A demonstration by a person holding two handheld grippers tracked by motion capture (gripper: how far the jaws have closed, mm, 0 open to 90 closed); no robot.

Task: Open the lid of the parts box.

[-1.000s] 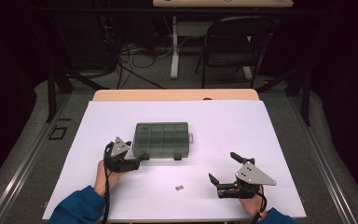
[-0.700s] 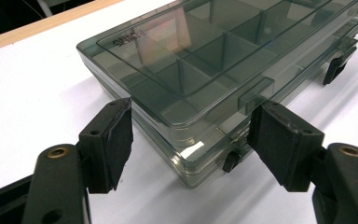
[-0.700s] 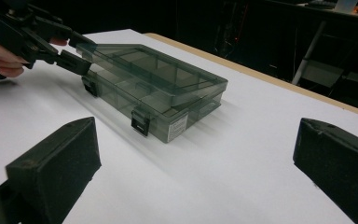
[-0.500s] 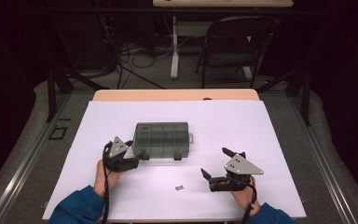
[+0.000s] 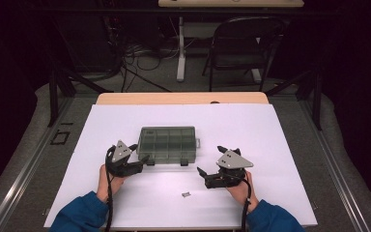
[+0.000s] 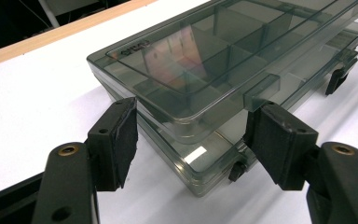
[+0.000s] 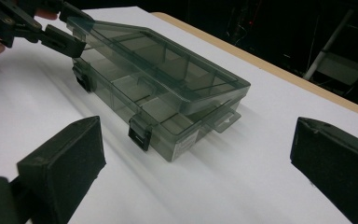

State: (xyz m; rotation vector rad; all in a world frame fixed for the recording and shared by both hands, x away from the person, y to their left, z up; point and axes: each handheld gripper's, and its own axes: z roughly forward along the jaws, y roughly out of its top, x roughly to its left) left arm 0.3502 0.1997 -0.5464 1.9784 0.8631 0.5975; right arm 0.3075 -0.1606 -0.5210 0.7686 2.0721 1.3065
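A smoky clear compartment box [image 5: 168, 143] lies mid-table, its lid [image 7: 158, 60] slightly ajar above the base [image 6: 205, 161]. Both black latches [image 7: 140, 133] hang unfastened on the front wall. My left gripper [image 5: 139, 161] is open at the box's front left corner. In the left gripper view [image 6: 191, 140] that corner sits between the pads [image 6: 121, 135]. From the right gripper view, one left jaw touches the lid's corner. My right gripper [image 5: 211, 170] stands open to the right of the box, apart from it, and its view [image 7: 200, 163] looks at the box's right end.
A small dark part [image 5: 186, 195] lies on the white table [image 5: 270, 145] near the front edge, between the hands. A folding chair [image 5: 241, 43] and cables stand beyond the table's far wooden edge [image 5: 181, 98].
My right gripper has moved left and a little forward, toward the box. The left gripper has stayed at the box's corner.
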